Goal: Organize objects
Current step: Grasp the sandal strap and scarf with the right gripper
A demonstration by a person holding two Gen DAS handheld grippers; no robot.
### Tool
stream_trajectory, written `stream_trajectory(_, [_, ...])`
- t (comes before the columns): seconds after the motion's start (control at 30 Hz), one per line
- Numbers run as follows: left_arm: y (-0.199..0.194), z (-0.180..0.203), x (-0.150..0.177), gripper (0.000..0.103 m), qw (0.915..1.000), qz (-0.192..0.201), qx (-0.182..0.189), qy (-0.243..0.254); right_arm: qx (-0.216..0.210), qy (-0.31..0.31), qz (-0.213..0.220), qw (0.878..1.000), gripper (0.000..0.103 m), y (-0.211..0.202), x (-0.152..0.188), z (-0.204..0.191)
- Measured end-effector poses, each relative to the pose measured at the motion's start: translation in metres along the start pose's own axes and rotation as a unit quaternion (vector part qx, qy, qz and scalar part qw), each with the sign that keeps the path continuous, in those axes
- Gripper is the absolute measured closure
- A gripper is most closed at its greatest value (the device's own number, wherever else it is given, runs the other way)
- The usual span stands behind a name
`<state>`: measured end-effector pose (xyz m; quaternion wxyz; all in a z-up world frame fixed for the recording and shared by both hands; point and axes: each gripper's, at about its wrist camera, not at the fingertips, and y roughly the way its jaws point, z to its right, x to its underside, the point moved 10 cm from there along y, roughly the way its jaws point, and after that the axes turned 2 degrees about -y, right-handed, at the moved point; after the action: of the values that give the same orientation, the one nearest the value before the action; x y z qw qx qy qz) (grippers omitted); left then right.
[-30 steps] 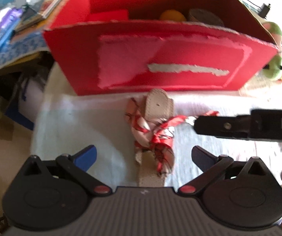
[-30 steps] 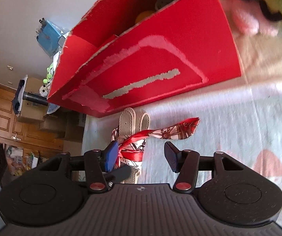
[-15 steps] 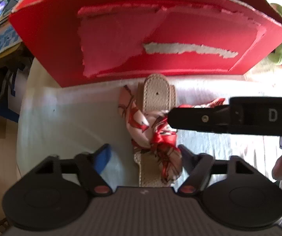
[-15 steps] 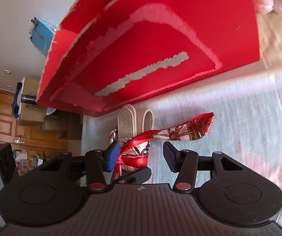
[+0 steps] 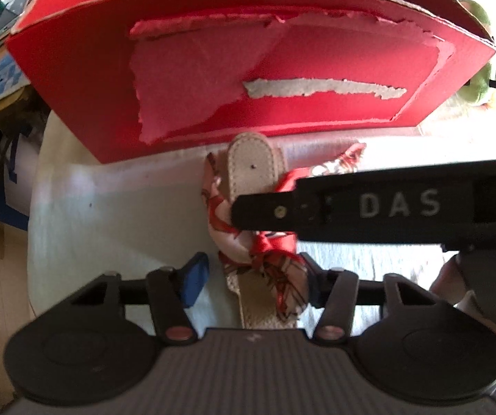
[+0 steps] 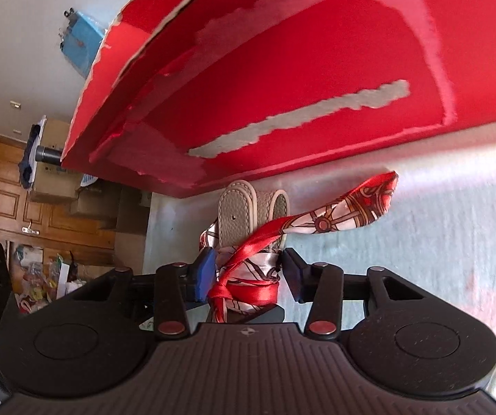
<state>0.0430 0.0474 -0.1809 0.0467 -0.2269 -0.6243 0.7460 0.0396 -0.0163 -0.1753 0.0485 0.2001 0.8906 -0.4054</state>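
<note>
The beige strap [image 6: 237, 214] wrapped in a red patterned scarf [image 6: 248, 276] lies on the pale bedsheet [image 5: 116, 214] before the red box [image 5: 213, 79], between both grippers' spread fingers, the right gripper [image 6: 246, 271] apparently just touching the cloth, the left gripper [image 5: 253, 276] gripping nothing.

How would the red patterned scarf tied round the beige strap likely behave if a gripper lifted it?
The scarf looks satiny, so probably slippery. Its loose tail lies limp on the cloth, so it would likely droop. Being knotted round the strap, it would probably drag that along.
</note>
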Motion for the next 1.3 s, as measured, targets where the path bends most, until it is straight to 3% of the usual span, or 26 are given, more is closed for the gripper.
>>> stream_trajectory(0.13, [-0.001, 0.002, 0.000, 0.054, 1.0000, 0.002, -0.003, 0.009, -0.001, -0.022, 0.002, 1.000, 0.056, 0.005, -0.001, -0.001])
stream_trajectory(0.23, [-0.001, 0.002, 0.001, 0.055, 0.9999, 0.003, -0.006, 0.014, -0.002, -0.031, 0.005, 1.000, 0.064, 0.006, -0.002, 0.003])
stream_trajectory(0.5, [0.000, -0.001, -0.006, 0.056, 0.9998, 0.006, -0.013, 0.015, -0.030, -0.007, 0.009, 0.999, 0.072, 0.002, -0.001, 0.015])
stream_trajectory(1.3, [-0.003, 0.029, -0.007, 0.056, 0.9995, 0.014, -0.014, 0.025, -0.034, 0.013, 0.022, 0.999, 0.072, -0.018, 0.006, 0.020])
